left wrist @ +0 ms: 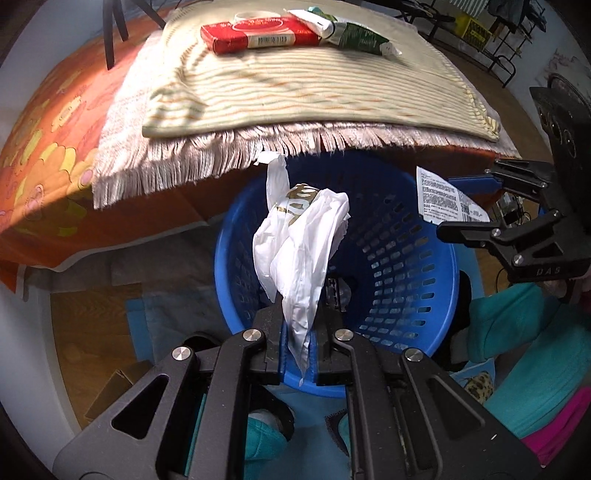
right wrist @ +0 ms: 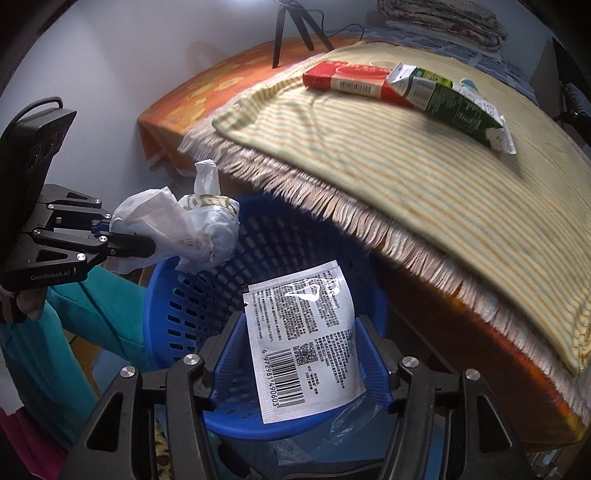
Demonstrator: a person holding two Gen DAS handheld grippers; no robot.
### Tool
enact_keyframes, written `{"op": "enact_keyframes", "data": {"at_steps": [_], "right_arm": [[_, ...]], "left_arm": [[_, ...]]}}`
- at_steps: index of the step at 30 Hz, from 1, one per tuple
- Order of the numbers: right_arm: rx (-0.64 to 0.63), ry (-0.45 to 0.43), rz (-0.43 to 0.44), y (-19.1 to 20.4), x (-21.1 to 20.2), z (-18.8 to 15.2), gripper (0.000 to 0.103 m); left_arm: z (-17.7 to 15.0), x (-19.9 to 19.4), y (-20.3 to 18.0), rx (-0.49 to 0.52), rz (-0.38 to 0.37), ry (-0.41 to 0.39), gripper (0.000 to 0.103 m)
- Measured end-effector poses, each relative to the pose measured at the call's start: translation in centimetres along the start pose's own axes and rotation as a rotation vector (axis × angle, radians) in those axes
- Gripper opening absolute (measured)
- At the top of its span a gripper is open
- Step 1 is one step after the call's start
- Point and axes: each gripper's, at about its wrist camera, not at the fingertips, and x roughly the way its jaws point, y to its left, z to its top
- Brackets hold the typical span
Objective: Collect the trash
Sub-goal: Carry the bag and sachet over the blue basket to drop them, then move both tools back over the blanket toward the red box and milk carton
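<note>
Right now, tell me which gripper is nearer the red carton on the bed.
Hard to call. Both the left gripper and the right gripper hang over the blue basket, below the red carton.

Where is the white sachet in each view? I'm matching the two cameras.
Left wrist: sachet at right of centre, pinched by the right gripper above the blue basket.
Right wrist: sachet at lower centre, between the fingers, over the basket.
Shared landmark: the red box on the striped cloth.
</note>
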Motion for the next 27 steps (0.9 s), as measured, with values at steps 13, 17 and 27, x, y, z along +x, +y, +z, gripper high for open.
{"op": "enact_keyframes", "data": {"at_steps": [13,17,27], "right_arm": [[0.010,0.021,-0.012,0.3,0.8,-0.2,0.080],[0.020,0.020,-0.017,0.2,0.8,-0.3,0.083],[0.030,0.000,-0.053,-0.1,0.2,0.0,0.091]], "left_arm": [[0.3,0.6,-0.5,0.005,0.005,0.018,0.037],[0.4,0.7,-0.7,0.009,0.008,0.021,0.037],[1.7,-0.4,0.1,-0.020,0.005,-0.013,0.054]]}}
